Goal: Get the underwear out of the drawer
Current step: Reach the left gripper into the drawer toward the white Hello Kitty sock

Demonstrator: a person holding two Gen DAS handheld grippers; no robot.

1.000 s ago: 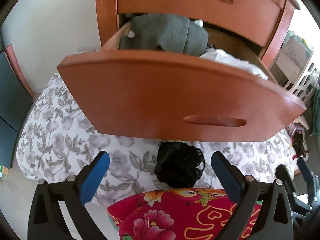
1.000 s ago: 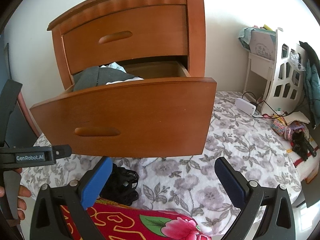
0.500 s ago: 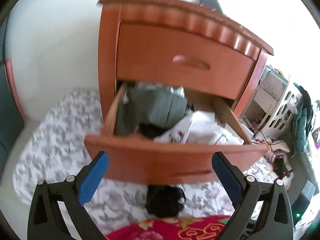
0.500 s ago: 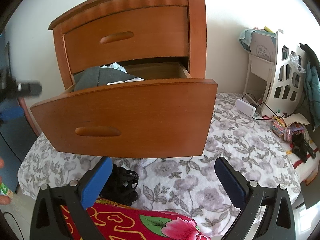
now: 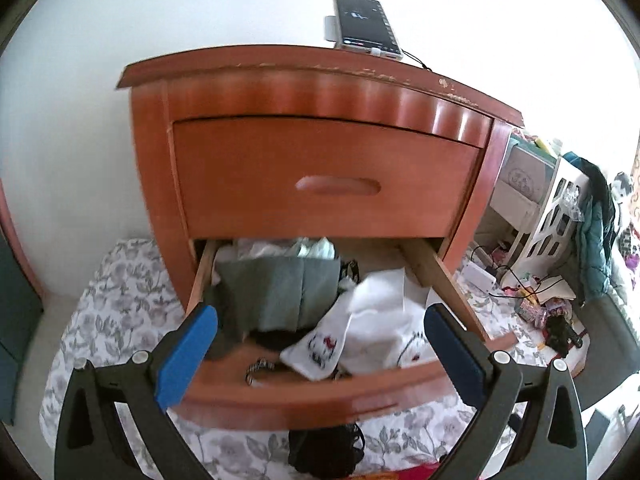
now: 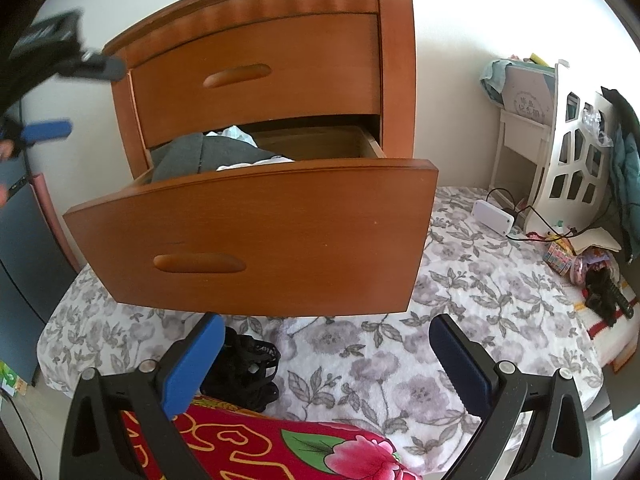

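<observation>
Floral bedspread (image 6: 460,320) under open drawer (image 6: 256,236)

Black gripper (image 5: 320,332) frames, blue finger pads (image 5: 188,356); silver screws

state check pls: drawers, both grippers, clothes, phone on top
lower drawer: pulled open, clothes inside
upper drawer: closed
left gripper: jaws open, empty, over the open drawer
right gripper: jaws open, empty, low in front of the drawer
grey garment: folded, in the drawer
white garment: crumpled, in the drawer
black garment: bunched, out on the floral bedcover
phone: screen lit
</observation>
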